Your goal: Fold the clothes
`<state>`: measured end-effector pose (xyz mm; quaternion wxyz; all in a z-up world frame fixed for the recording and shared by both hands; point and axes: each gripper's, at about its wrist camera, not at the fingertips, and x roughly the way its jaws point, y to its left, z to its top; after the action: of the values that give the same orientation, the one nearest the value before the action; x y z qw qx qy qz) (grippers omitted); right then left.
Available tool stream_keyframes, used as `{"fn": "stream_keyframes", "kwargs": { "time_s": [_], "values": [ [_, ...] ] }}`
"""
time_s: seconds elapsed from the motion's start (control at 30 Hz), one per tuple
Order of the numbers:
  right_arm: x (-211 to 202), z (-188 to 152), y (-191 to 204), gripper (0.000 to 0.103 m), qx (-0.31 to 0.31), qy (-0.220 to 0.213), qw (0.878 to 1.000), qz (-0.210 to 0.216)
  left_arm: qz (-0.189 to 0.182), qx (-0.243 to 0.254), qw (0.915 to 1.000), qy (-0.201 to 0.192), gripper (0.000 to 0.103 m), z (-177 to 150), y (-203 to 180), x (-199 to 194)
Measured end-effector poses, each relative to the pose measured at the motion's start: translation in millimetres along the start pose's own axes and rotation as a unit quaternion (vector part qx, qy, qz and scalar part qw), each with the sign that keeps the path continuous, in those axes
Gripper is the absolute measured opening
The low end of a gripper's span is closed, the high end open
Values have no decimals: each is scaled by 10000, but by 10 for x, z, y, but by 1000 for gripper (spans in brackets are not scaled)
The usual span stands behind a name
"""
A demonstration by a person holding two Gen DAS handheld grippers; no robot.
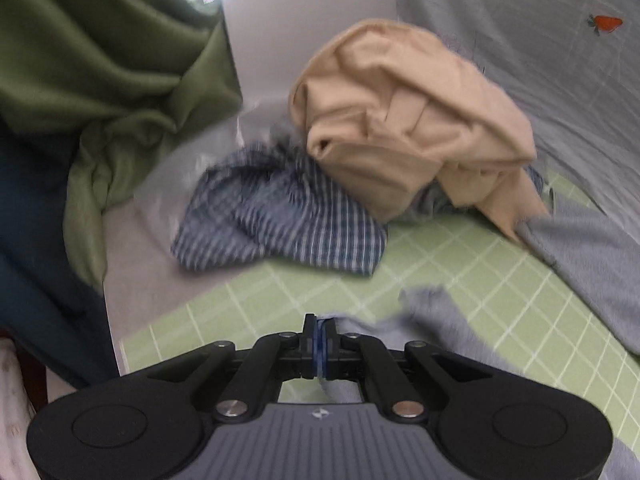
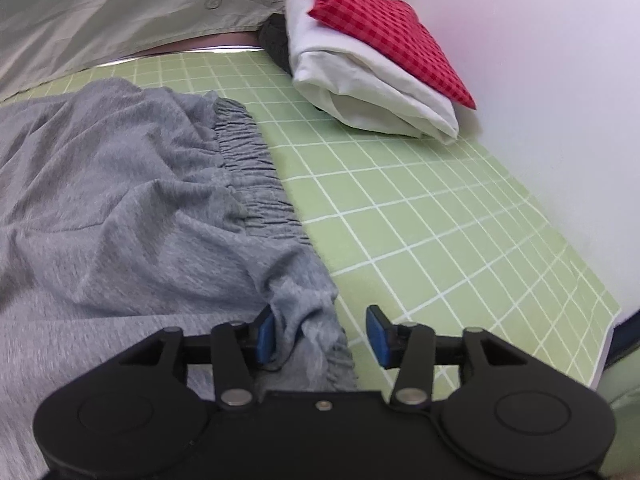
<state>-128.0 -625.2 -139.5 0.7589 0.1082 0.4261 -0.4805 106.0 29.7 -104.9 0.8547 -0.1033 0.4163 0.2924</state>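
Left gripper (image 1: 320,336): black linkage arms, silver pivot screws, ribbed grey plate with small white logo, blue pads. Right gripper (image 2: 320,334): all-black body, 2 blue pads (image 2: 265,334).

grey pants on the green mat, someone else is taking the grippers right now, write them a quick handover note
Left gripper: shut on an edge of the grey pants.
Right gripper: open, fingers either side of the elastic waistband, not clamped yet.
Pants lie crumpled on the green grid mat, unfolded.
Done: a folded stack at the mat's far corner, red checked cloth on white cloth.
Left: close right on the waistband, spread and fold the pants, then the tan garment and blue plaid garment heaped beyond.
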Motion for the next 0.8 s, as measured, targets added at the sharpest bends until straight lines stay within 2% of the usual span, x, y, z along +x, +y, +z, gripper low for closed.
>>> {"fn": "stream_keyframes", "kwargs": {
  "time_s": [0.07,0.13,0.17,0.2,0.37,0.53,0.67,0.8],
  "values": [
    [-24,-15,-63,60,266,8,9996,73,-190,-69,9996,192,9,-142,-13,29],
    [-65,-37,-133,65,550,-11,9983,195,-350,-144,9986,379,25,-277,-32,61],
    [-95,-51,-179,72,719,-38,9970,290,-379,-202,9980,458,35,-349,-39,64],
    [-123,-65,-224,76,893,-58,9952,397,-410,-261,9975,514,40,-419,-40,75],
    [-170,-144,-422,85,1750,42,9794,1005,-681,-279,9938,832,48,-711,-132,104],
    [-106,-227,-500,85,2224,226,9686,1093,-704,-402,9915,1021,52,-778,-158,139],
    [-97,-235,-556,85,2558,282,9577,1287,-668,-562,9908,1036,59,-727,-113,169],
    [-73,-214,-521,82,2513,377,9582,1315,-636,-671,9901,1056,60,-674,-99,239]
  ]
}}
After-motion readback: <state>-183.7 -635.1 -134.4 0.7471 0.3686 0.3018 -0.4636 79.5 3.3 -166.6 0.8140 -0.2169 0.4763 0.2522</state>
